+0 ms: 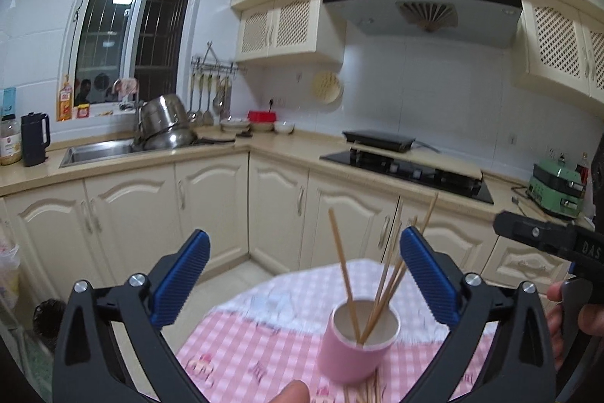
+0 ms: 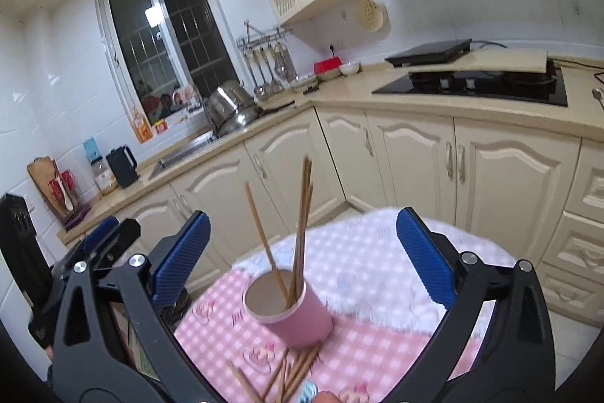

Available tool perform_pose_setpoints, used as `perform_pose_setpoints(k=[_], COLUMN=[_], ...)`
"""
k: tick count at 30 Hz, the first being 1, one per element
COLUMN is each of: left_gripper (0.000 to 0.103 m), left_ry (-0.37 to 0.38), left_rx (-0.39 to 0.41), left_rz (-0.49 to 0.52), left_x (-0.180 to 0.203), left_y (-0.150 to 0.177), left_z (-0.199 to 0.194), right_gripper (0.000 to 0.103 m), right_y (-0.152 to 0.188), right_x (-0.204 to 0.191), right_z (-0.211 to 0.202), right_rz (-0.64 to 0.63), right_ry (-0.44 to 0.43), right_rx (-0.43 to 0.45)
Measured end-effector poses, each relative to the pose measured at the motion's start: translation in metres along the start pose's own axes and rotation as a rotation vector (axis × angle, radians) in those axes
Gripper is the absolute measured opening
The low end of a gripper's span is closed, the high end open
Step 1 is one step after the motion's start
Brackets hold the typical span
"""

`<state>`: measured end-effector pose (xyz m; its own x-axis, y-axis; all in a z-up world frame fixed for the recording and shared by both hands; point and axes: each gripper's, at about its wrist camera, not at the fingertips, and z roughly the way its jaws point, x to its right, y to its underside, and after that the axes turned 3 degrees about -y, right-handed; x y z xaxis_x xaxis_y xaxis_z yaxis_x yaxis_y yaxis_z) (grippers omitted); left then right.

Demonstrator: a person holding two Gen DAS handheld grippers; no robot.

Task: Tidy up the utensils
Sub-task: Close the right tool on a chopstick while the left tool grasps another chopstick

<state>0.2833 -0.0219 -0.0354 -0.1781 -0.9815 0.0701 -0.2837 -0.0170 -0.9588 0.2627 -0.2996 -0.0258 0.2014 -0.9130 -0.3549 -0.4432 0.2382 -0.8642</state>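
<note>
Several chopsticks (image 2: 298,233) stand in the pink cup (image 2: 290,312), loose chopsticks (image 2: 290,372) lie near it on the tabletop (image 2: 377,274), and both left gripper (image 1: 304,280) and right gripper (image 2: 302,261) fingers are released, empty.

Both wrist cameras look forward and slightly down between their own gripper fingers, close above the checked tabletop (image 1: 241,327), sharing the pink cup (image 1: 355,346) and the kitchen counter, the right view set further right and rolled.

Chopsticks (image 2: 298,237) in cup (image 2: 298,320), cup on table (image 2: 377,267)
</note>
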Motion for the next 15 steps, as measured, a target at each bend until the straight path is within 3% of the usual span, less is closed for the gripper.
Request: perform_pose_setpoints(k=[9, 15], left_gripper=[0.099, 0.099], left_ry=[-0.007, -0.025], left_rx=[-0.119, -0.212], left_rz=[-0.020, -0.041], left_x=[-0.016, -0.025], left_y=[0.038, 0.063], left_z=[-0.031, -0.034], right_gripper=[0.097, 0.097], right_y=[0.068, 0.100], right_x=[-0.015, -0.018], right_z=[-0.013, -0.009], right_rz=[-0.093, -0.102], right_ry=[-0.018, -0.042], right_rx=[-0.218, -0.301])
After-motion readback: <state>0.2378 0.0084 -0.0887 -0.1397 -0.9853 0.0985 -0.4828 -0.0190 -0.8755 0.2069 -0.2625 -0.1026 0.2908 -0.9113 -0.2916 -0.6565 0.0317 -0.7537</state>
